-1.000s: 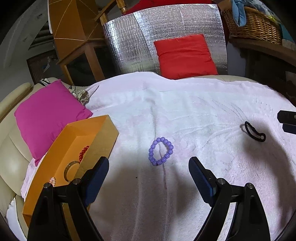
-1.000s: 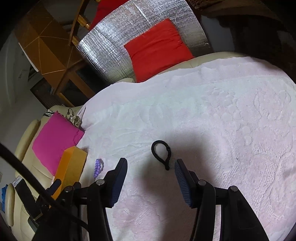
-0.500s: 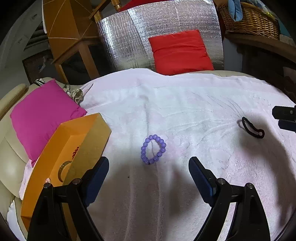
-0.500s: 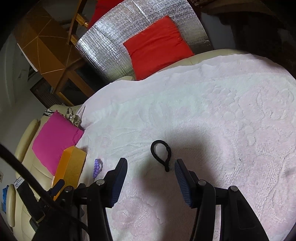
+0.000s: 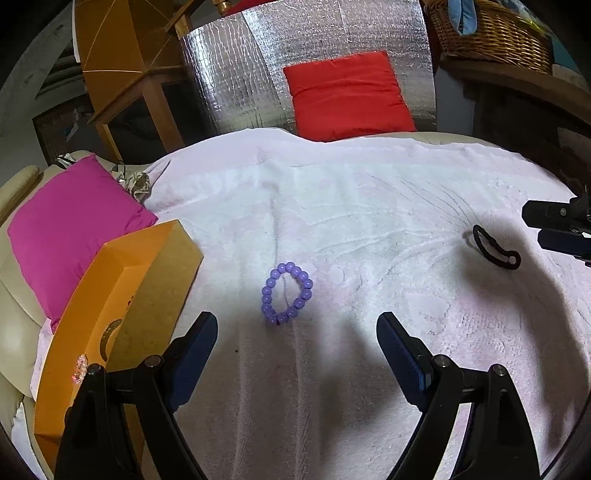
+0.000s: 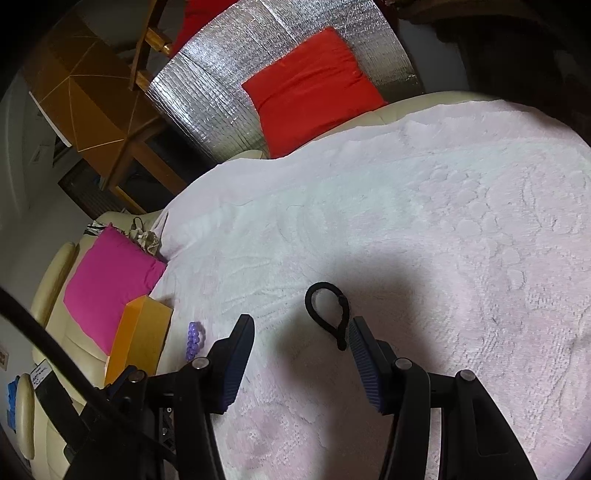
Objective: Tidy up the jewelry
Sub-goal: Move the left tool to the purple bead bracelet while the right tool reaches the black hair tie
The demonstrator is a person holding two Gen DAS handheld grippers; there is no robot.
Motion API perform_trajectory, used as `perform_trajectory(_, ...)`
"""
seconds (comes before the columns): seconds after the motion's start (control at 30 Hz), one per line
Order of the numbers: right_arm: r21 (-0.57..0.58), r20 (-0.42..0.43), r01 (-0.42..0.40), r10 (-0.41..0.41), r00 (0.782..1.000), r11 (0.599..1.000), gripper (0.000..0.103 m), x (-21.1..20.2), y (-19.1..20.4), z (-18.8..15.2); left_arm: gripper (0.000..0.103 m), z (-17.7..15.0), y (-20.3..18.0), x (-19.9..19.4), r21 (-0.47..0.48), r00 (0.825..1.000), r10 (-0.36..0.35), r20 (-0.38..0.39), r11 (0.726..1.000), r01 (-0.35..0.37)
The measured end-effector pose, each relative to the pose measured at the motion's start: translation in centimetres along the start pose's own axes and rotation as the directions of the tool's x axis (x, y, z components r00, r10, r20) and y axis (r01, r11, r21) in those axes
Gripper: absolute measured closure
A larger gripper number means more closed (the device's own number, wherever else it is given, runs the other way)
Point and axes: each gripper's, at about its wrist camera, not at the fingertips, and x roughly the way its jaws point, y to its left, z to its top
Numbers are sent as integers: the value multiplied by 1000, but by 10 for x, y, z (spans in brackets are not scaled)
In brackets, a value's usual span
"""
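A purple bead bracelet (image 5: 287, 292) lies on the pale pink towel (image 5: 369, 221), just ahead of my left gripper (image 5: 297, 341), whose jaws stand wide open and empty. To its left is an open orange box (image 5: 110, 295) holding a gold bangle (image 5: 109, 332), a pink sparkly piece (image 5: 79, 367) and something red. A black loop-shaped piece (image 6: 328, 314) lies on the towel ahead of my right gripper (image 6: 301, 347), close to its right finger; the jaws are open with nothing between them. The bracelet (image 6: 194, 339) and box (image 6: 140, 332) also appear in the right wrist view.
A magenta cushion (image 5: 70, 229) lies left of the box on the cream sofa. A red cushion (image 5: 347, 94) leans on a silver foil panel (image 5: 306, 55) at the back. A wicker basket (image 5: 495, 33) sits back right; wooden furniture (image 5: 122, 55) stands back left.
The left wrist view has shifted a little: the bracelet and box now sit further left and lower in it. The right view is nearly the same. Both grippers keep their openings.
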Motion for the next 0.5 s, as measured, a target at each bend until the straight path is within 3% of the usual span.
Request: perform_trajectory(0.5,0,6,4,-4,1000,1000,47,4,-2,2,15,2,-2,4,-7,999,-27,-18,1000,27)
